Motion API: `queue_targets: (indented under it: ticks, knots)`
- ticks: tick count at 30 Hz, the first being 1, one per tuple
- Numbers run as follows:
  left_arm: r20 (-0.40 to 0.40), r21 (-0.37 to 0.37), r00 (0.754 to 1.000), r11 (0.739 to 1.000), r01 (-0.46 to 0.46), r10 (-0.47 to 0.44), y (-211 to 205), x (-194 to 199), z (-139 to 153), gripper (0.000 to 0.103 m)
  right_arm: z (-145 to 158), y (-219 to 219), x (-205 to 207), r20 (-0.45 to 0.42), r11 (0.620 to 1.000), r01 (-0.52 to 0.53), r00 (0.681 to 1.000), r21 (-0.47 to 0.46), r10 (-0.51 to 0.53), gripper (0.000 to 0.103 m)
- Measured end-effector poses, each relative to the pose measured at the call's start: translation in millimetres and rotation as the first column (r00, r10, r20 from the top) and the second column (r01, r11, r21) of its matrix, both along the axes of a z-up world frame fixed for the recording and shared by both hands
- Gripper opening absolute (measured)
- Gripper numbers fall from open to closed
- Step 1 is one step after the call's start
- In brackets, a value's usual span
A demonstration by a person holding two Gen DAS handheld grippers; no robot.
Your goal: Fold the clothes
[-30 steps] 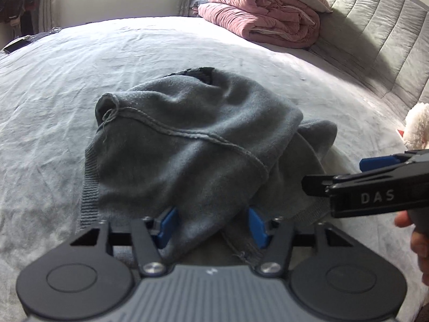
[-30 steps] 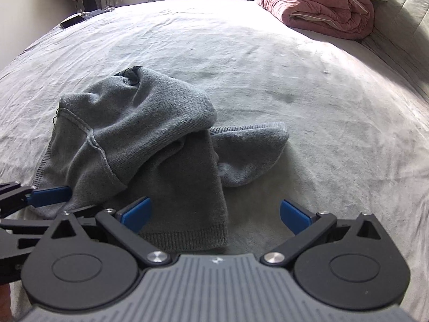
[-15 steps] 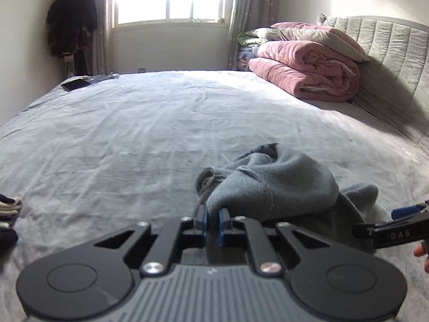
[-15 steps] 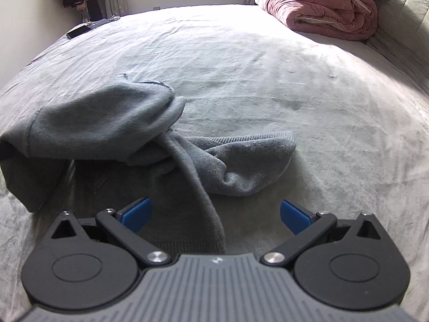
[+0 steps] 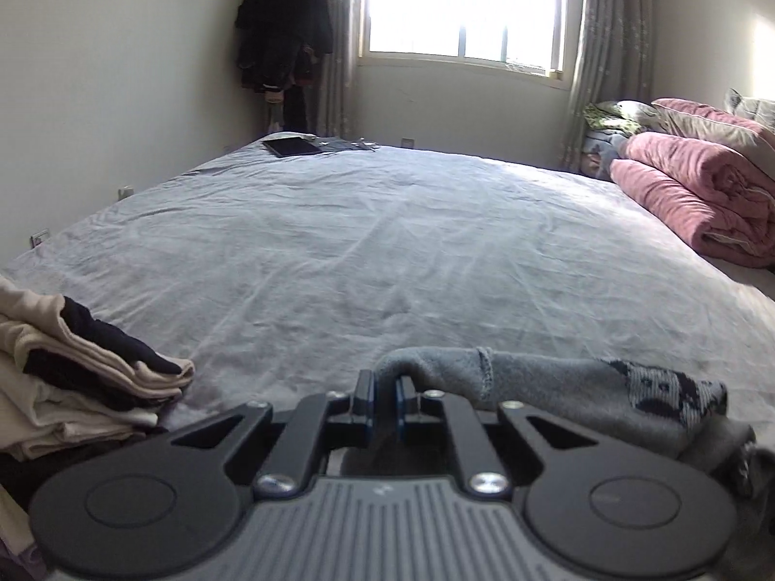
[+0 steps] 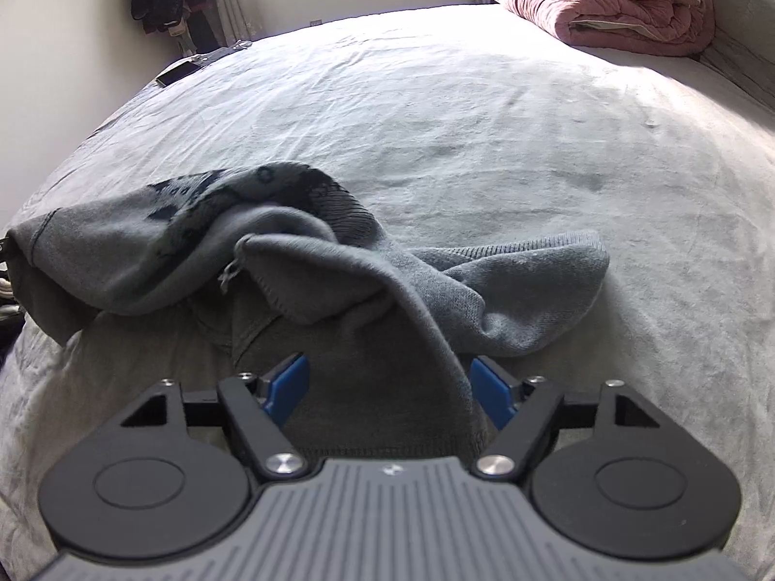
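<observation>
A grey knit sweater (image 6: 300, 266) with a dark patterned patch lies crumpled on the grey bed sheet (image 6: 484, 111). My left gripper (image 5: 385, 394) is shut on a fold of the sweater (image 5: 533, 387) and holds that end lifted, stretched out to the left in the right wrist view. My right gripper (image 6: 390, 385) hovers over the near hem of the sweater. Its jaws are closing, the hem cloth lies between the blue pads (image 6: 489, 387), and they do not press it.
A stack of folded cream and black clothes (image 5: 63, 377) sits at the bed's left edge. A rolled pink quilt (image 5: 702, 193) and pillows lie at the right by the headboard. A dark tablet (image 5: 293, 146) rests at the far corner; dark coats (image 5: 281, 34) hang there.
My left gripper shut on the sweater's edge, then rose and swung left, pulling the cloth out sideways. My right gripper stayed put and its jaws came narrower over the hem.
</observation>
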State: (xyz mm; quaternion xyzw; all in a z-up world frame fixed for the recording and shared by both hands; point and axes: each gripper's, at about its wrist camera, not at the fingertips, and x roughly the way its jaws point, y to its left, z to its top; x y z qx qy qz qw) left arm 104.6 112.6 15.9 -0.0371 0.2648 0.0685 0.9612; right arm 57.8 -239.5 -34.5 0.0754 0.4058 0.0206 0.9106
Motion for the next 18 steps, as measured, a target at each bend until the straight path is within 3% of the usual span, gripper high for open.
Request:
queue_targets:
  ticks: [3,7,14,17,18]
  knots:
    - [0.011,0.006,0.998,0.998,-0.056,0.056,10,11,-6,0.008,-3,-2,5,0.002,1.0,0.029,1.0,-0.012,-0.029,0.062]
    - [-0.005,0.01,0.997,0.997,-0.073,0.073,14,22,-17,0.008,-4,-5,7,0.007,0.999,0.036,0.999,0.001,-0.036,0.04]
    - [-0.074,-0.086,0.996,0.994,-0.064,0.058,22,25,-23,0.012,4,0,0,0.049,1.0,-0.008,0.999,0.006,0.007,0.039]
    - [-0.098,-0.118,0.994,0.991,-0.062,0.05,21,19,-20,0.026,2,3,1,0.042,1.0,-0.025,0.999,-0.002,0.025,0.039]
    - [-0.103,-0.123,0.994,0.991,-0.06,0.047,20,15,-18,0.037,1,4,1,0.037,1.0,-0.03,0.999,-0.004,0.031,0.039]
